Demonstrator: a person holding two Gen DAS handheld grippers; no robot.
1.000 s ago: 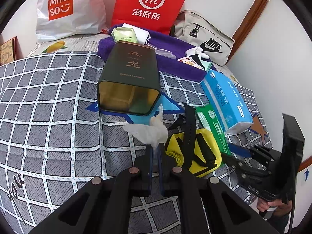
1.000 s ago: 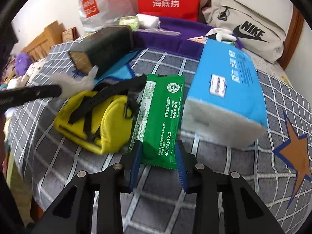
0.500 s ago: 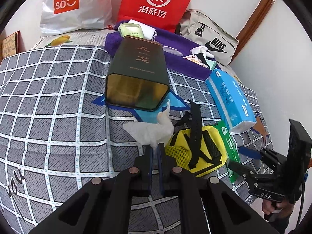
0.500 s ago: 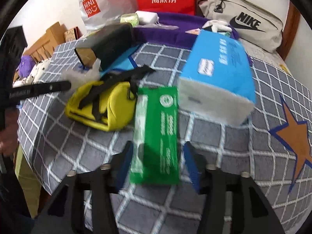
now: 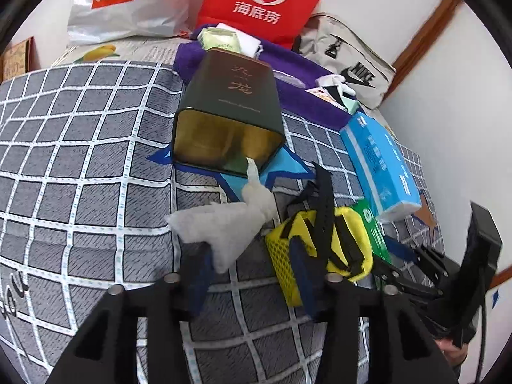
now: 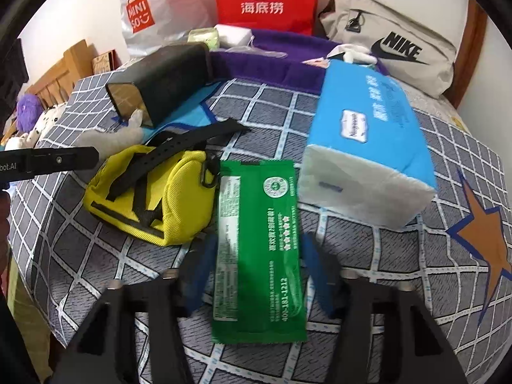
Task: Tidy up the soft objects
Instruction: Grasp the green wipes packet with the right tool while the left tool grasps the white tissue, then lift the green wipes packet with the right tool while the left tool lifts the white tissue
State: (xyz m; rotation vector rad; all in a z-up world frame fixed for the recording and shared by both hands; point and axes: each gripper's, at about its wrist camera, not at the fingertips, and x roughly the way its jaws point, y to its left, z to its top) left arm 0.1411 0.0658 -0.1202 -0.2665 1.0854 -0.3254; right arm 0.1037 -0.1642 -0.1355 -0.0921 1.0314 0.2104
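Left wrist view: beyond the left gripper [image 5: 251, 272] a dark green tin [image 5: 228, 113] lies on its side with its gold open mouth facing the fingers, on a grey checked bedspread [image 5: 70, 166]. A yellow pouch [image 5: 323, 249] with black straps sits just right of the fingers, its mesh corner partly behind the right finger, and a blue tissue pack [image 5: 380, 166] lies farther right. The crumpled white tissue [image 5: 230, 220] lies loose between gripper and tin, one twisted tip reaching the tin's mouth. The jaws have just been opening — they stand apart, with the tissue's lower corner between the fingertips, no longer pinched.

Right wrist view: the yellow pouch [image 6: 150, 192] lies ahead-left of the right gripper [image 6: 256, 272], the blue tissue pack [image 6: 368, 147] ahead-right, a beige Nike bag [image 6: 393, 41] far behind. A flat green packet [image 6: 259, 249] with white print lies lengthwise between the fingers, reaching back under the gripper. These jaws have just been closing, yet a gap shows on each side of the packet — not gripping it.
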